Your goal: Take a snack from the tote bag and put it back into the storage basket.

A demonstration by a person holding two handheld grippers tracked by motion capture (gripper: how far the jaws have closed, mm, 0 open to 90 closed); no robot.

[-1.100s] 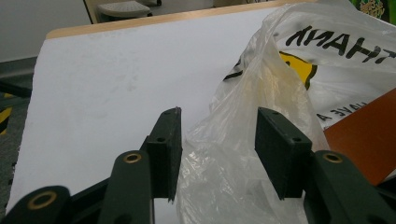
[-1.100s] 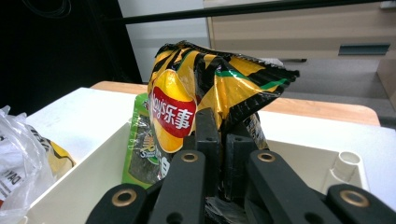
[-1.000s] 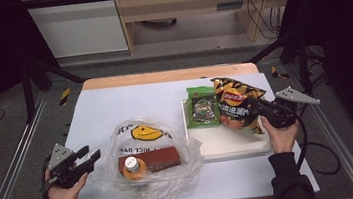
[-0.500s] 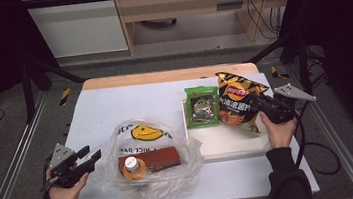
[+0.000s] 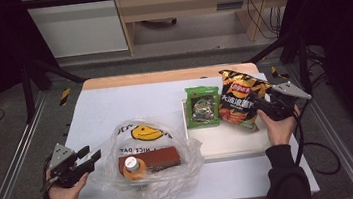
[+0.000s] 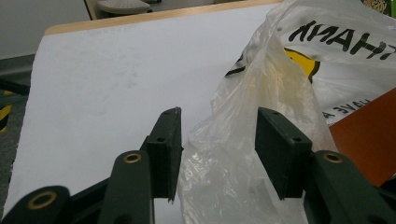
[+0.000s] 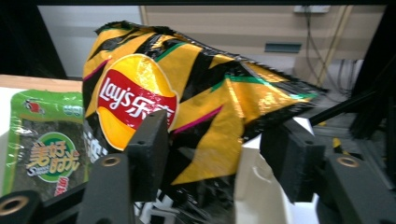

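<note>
Tongs on the left [image 6: 217,154] sit wide around loose plastic bag [image 5: 173,180] film at the table's [image 5: 114,101] near edge. Right tongs [image 7: 224,154] just opened around the chips bag [image 5: 242,99] on the white tray [image 5: 229,141]; its bottom's hidden.

Grey floor [image 5: 11,128]; wooden desk [image 5: 178,3] behind; dark surroundings

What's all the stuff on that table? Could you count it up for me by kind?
Snack packets: 2, chip bag and green seaweed pack
Plastic bags: 1
Bottles: 1
Brown boxes: 1
White trays: 1
Total: 6
</note>
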